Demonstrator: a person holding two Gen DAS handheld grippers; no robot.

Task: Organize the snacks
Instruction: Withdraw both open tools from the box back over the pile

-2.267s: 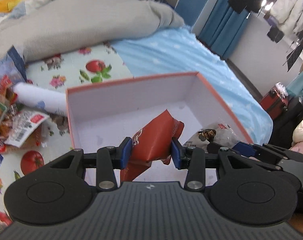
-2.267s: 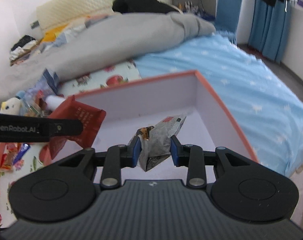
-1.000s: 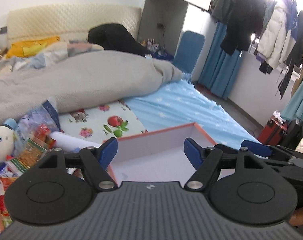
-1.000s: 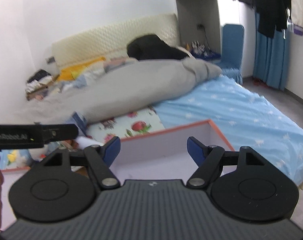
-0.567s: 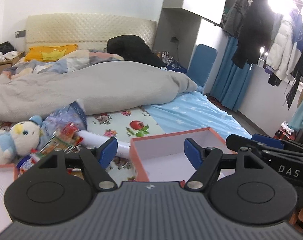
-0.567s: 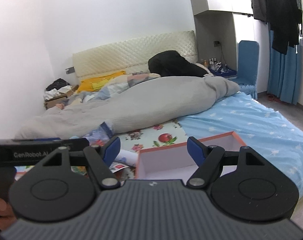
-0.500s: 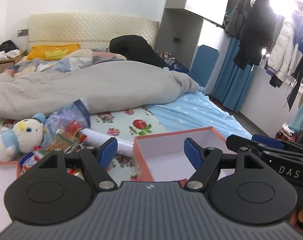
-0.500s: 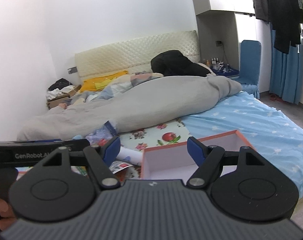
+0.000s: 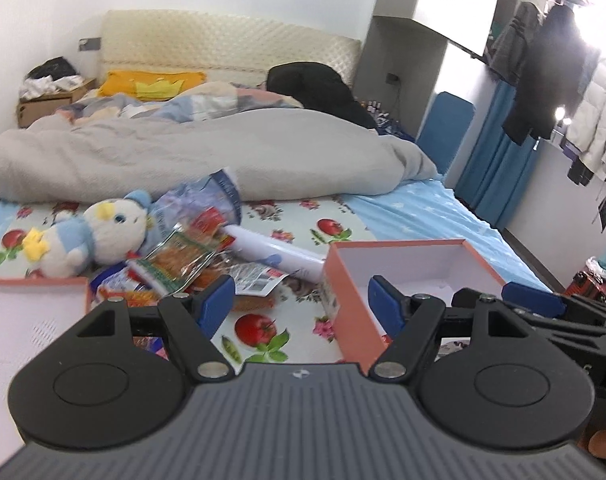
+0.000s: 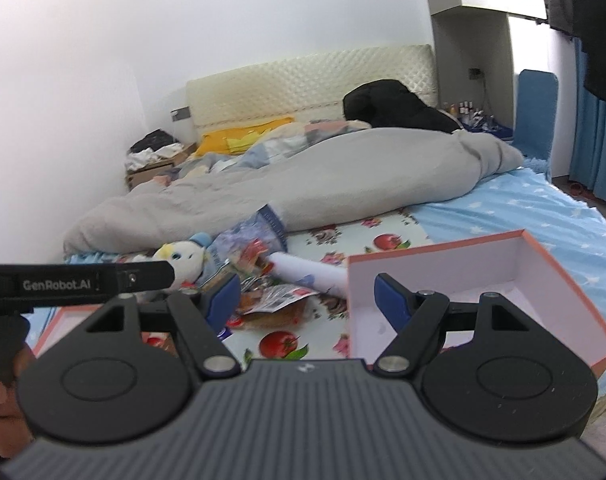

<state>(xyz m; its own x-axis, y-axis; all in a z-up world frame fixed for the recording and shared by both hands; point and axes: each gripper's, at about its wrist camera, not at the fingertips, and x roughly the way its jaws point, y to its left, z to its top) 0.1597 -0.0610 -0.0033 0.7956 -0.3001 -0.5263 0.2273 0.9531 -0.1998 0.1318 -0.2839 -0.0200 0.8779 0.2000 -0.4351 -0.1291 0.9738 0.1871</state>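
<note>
An orange box with a white inside sits on the bed at the right. A pile of snack packets lies to its left on the fruit-print sheet. A white tube lies between the pile and the box. My left gripper is open and empty, held above the sheet between pile and box. My right gripper is open and empty, beside the box's left wall. The box's floor is mostly hidden behind the grippers.
A plush toy lies left of the pile. A second orange-rimmed box sits at the lower left. A grey duvet covers the far bed. A blue chair and hanging clothes stand at the right.
Both grippers let go of their packets over the box, opened, and drew back and up. The view has swung left, bringing the snack pile and the plush toy into sight.
</note>
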